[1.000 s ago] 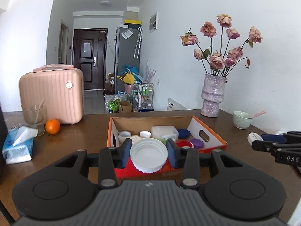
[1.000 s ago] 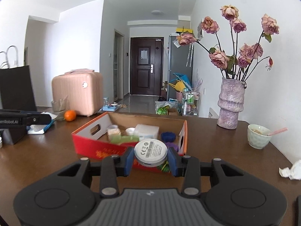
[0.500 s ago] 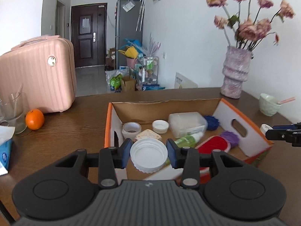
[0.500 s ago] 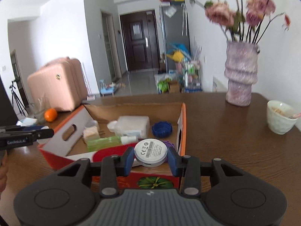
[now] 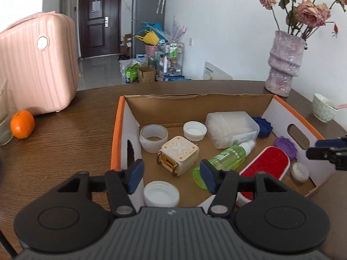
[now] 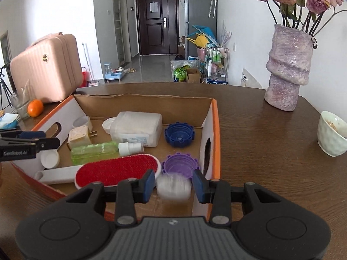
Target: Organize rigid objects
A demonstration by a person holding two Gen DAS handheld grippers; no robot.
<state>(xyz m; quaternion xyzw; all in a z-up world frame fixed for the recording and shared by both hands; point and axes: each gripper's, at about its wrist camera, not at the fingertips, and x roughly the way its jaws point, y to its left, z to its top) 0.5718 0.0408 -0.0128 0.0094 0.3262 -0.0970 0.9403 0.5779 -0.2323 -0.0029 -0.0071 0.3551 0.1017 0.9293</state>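
An orange-rimmed cardboard box [image 5: 118,130] [image 6: 214,134] stands on the brown table. My left gripper [image 5: 171,173] is open above its near left corner; a white lid [image 5: 161,195] lies on the box floor just below it. My right gripper [image 6: 174,183] is open above the near right corner; a white round disc [image 6: 173,187], blurred, is between the fingers without touching them. The box also holds a red brush [image 6: 118,170], a green spray bottle [image 6: 95,150], a purple lid [image 6: 179,164], a blue lid [image 6: 179,134], a clear plastic case [image 6: 136,127] and a cream cube [image 5: 179,155].
A pink suitcase [image 5: 36,65], an orange [image 5: 22,124] and a glass [image 5: 3,121] stand left of the box. A purple vase with dried roses [image 6: 288,69] and a pale bowl [image 6: 331,136] stand to its right.
Both grippers moved forward over the box and opened. The left let go of the white lid, now lying in the box. The right let go of the white disc, which is dropping.
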